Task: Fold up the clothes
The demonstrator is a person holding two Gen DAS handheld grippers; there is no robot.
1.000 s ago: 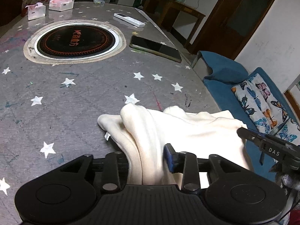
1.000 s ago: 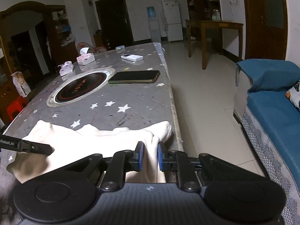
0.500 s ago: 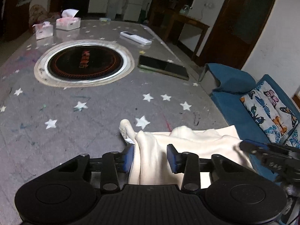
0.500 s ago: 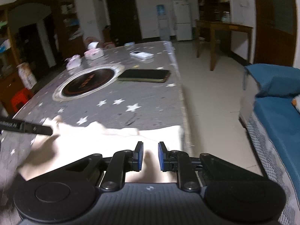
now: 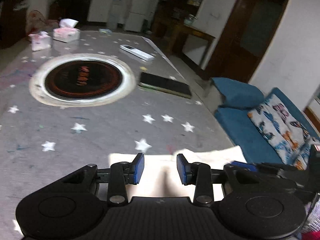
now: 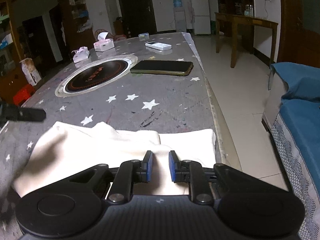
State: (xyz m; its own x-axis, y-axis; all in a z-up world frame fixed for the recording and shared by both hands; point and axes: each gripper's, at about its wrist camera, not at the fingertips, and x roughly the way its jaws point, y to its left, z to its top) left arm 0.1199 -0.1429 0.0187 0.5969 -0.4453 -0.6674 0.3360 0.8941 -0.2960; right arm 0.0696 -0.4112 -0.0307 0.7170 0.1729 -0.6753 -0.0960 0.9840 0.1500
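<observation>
Cream garment [image 6: 96, 146] lies flat-ish on the near edge of the grey star-print surface [image 6: 164, 98], bunched into a ridge along its far side, its right end reaching the surface's right edge. Left gripper [image 5: 160, 167]: fingers set a moderate gap apart over the cloth, blue pads [image 5: 140, 166] clear of any fold, nothing pinched that I can see; left view is motion-blurred, so contact with the fabric below can't be confirmed. Right gripper [image 6: 160, 165]: fingers narrow, a small gap between the blue pads [image 6: 149, 166], fabric visible under and between them, but the pads don't look pressed onto it. The tip of the left gripper also shows as a dark bar at the left edge of the right view, above the cloth's left corner. Farther back on the surface: round inset induction hob [image 6: 98, 76], dark phone [image 6: 162, 68] just beside the hob's right rim, white remote [image 6: 158, 45] beyond it, two pink-and-white tissue boxes [image 6: 104, 45] near the far left. Blue sofa [image 5: 246, 124] with a butterfly cushion [image 5: 280, 124] stands off to the right of the surface.
</observation>
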